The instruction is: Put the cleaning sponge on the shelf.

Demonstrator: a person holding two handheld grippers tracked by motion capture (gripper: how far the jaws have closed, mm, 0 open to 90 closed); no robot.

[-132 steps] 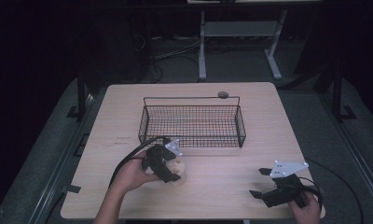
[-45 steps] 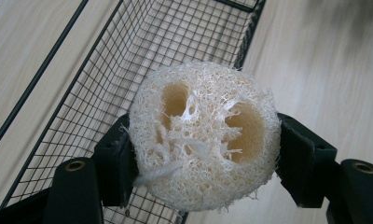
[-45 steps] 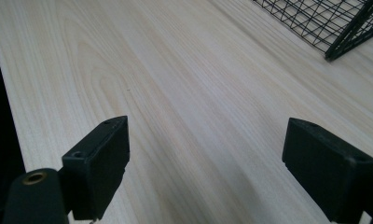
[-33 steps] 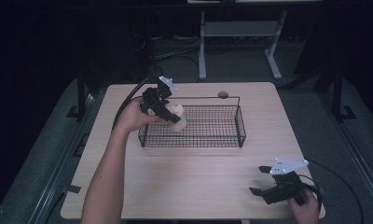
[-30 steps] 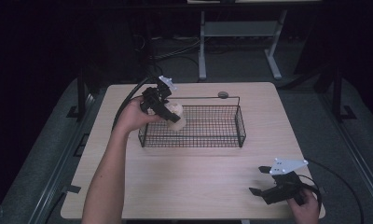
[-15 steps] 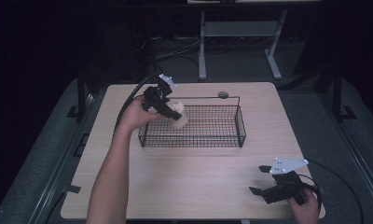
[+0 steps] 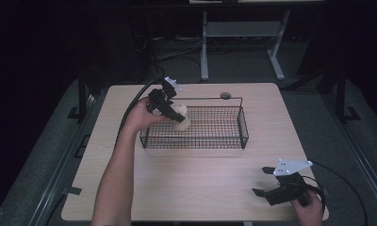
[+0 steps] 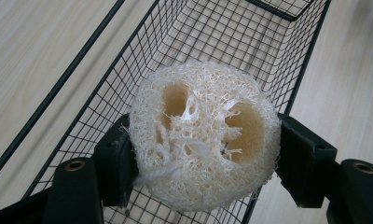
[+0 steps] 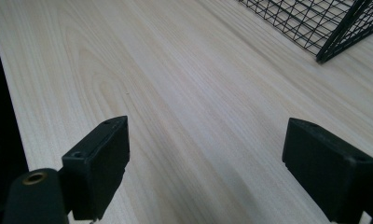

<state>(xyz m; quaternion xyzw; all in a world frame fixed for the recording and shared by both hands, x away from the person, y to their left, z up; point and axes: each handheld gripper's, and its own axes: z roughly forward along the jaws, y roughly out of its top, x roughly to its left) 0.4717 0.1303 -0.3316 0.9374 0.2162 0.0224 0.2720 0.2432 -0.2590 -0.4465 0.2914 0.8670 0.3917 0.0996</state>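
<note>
The left gripper (image 8: 201, 154) clamps a pale loofah sponge (image 8: 203, 140) between both pads, holding it above the left end of the black wire basket (image 7: 224, 134), just inside its rim. The basket stands toward the far edge of the wooden table (image 7: 186, 179). Near the table's near right corner, the right gripper (image 9: 208, 163) rests low with jaws spread wide and nothing between them.
</note>
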